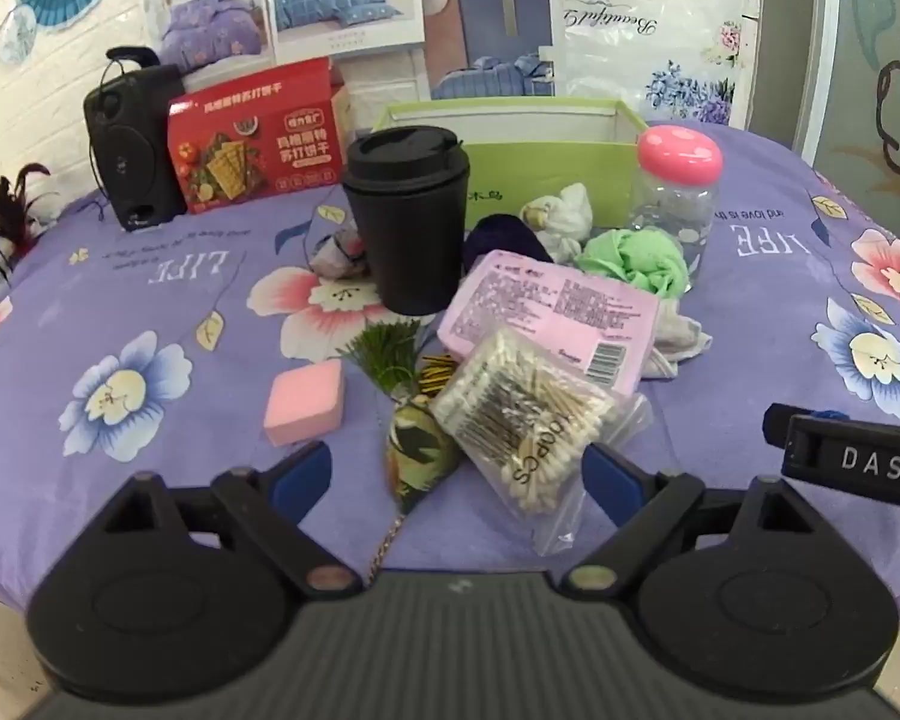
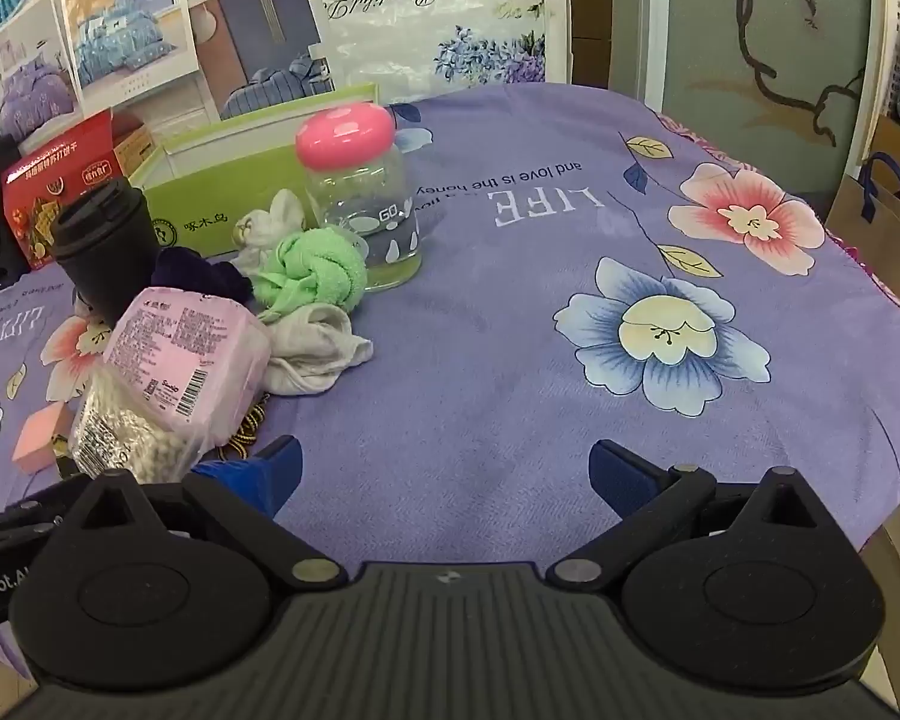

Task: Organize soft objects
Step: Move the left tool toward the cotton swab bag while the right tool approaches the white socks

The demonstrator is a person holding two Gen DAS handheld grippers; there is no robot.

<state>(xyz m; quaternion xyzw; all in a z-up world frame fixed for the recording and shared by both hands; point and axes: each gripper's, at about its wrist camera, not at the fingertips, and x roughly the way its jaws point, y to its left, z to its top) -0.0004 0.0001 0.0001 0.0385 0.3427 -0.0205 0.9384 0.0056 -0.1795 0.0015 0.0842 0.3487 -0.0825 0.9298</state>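
Hovering over the near edge of the flowered purple bedsheet, both grippers spread wide and gripping nothing; left gripper straddling the air just short of a bag of cotton swabs and a camouflage-patterned pouch, neither pad touching either; right gripper pointing at bare sheet, with the clutter lying off to its left side.

Lying further out, toward the far edge: a green knotted cloth and a grey-white rag, touching each other, just beside a clear jar with a pink lid; sitting behind them, a white bundled cloth and a dark blue one, right against the front wall of the green open box, probably the place for the soft things.

Judging reach: rag sprawling roughly crosswise, nearer the right gripper, needing a swing leftward and forward; left gripper blocked by a pink packet and a black lidded cup.

Partly hiding behind the cup, a patterned cloth; box interior not showing; dark blue cloth's shape hard to make out.
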